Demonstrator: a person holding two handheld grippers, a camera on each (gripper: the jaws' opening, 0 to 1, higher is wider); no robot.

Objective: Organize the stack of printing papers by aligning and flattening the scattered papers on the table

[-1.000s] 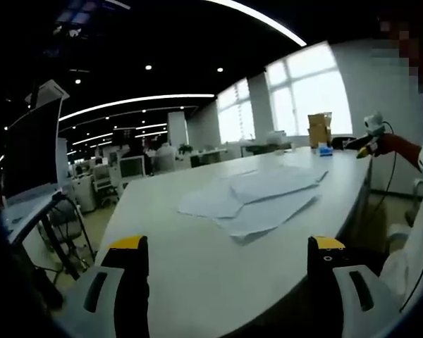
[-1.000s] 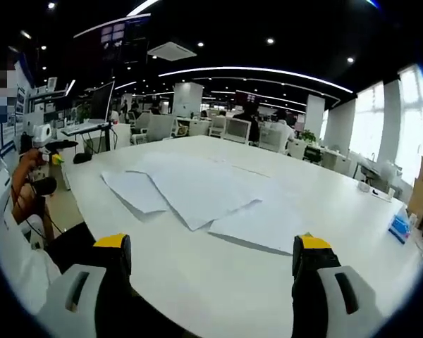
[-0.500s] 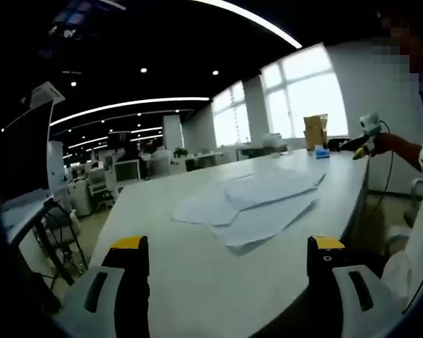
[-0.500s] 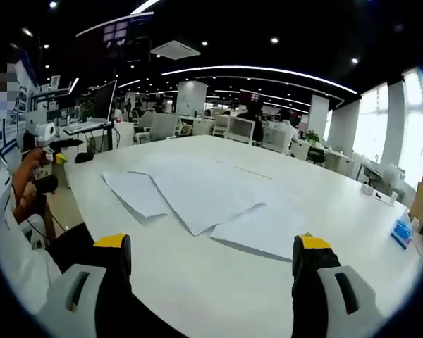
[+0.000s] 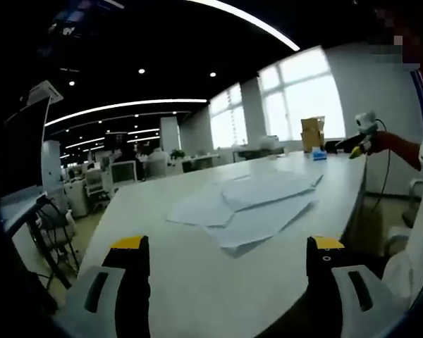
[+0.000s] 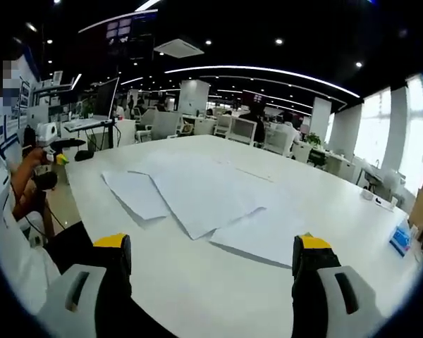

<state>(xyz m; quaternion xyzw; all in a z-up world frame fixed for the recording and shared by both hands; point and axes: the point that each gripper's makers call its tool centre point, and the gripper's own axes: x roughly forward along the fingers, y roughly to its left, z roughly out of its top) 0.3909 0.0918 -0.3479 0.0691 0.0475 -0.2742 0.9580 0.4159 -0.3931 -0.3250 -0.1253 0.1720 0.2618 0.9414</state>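
Note:
Several white printing papers (image 5: 250, 205) lie fanned out and overlapping on a large white table (image 5: 190, 282). In the right gripper view the same papers (image 6: 201, 197) spread across the table (image 6: 218, 289) ahead of the jaws. My left gripper (image 5: 229, 274) is open, its yellow-tipped jaws wide apart, held short of the papers. My right gripper (image 6: 211, 271) is likewise open and holds nothing, near the table's edge. At the far right of the left gripper view the other gripper (image 5: 356, 144) shows in a hand; at the left of the right gripper view the left one (image 6: 49, 148) shows.
A cardboard box (image 5: 311, 130) and a small blue box (image 5: 317, 153) stand at the table's far end by the windows. Desks, chairs and monitors (image 6: 102, 102) fill the office behind. The person's white sleeve (image 6: 10, 232) is at the left.
The left gripper view has shifted slightly, so the papers sit a little lower and left. The papers themselves have not moved. Both grippers stay open.

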